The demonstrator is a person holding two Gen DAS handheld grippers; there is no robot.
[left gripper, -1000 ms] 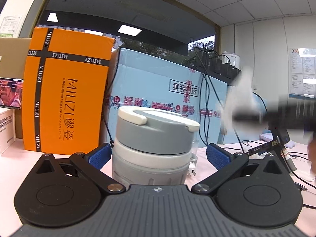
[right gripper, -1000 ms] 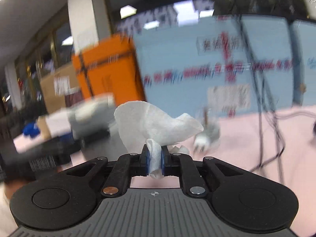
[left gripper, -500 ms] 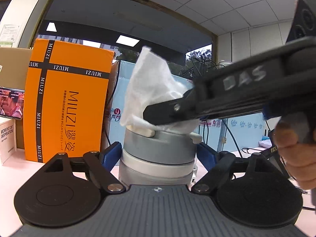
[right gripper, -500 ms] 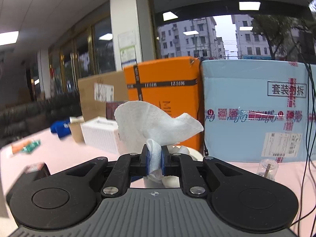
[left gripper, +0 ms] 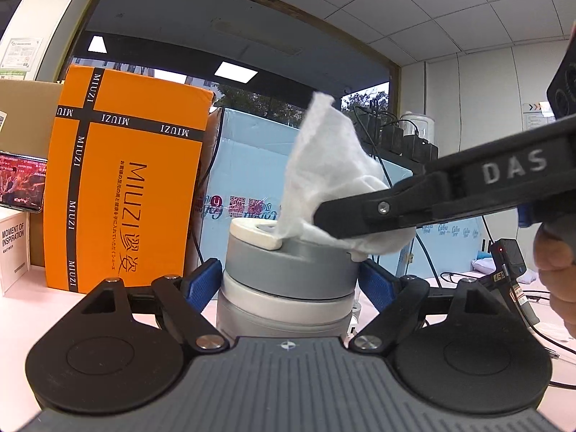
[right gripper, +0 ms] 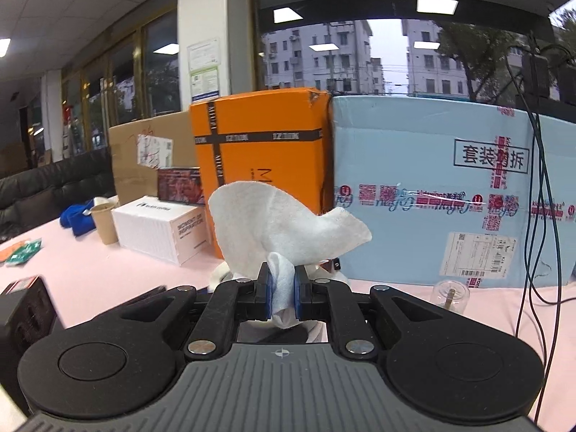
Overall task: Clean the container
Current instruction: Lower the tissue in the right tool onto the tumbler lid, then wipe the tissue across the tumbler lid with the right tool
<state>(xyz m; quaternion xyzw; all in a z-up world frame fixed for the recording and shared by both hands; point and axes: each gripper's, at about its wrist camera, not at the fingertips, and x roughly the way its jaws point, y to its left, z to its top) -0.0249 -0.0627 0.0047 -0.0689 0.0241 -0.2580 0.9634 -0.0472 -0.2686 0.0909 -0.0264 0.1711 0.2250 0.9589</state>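
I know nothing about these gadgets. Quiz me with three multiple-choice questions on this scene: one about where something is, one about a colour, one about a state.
1. Where does the white wipe touch the container?
A. its lid, on top
B. its base
C. nowhere

2. What colour is the box left of the pale blue carton?
A. green
B. orange
C. black

3. How is the right gripper?
A. wide open
B. shut on the wipe
C. holding a cup

Answers:
1 A, the wipe lies on the grey lid in the left wrist view.
2 B, it shows bright orange with black bands.
3 B, its blue pads pinch the wipe.
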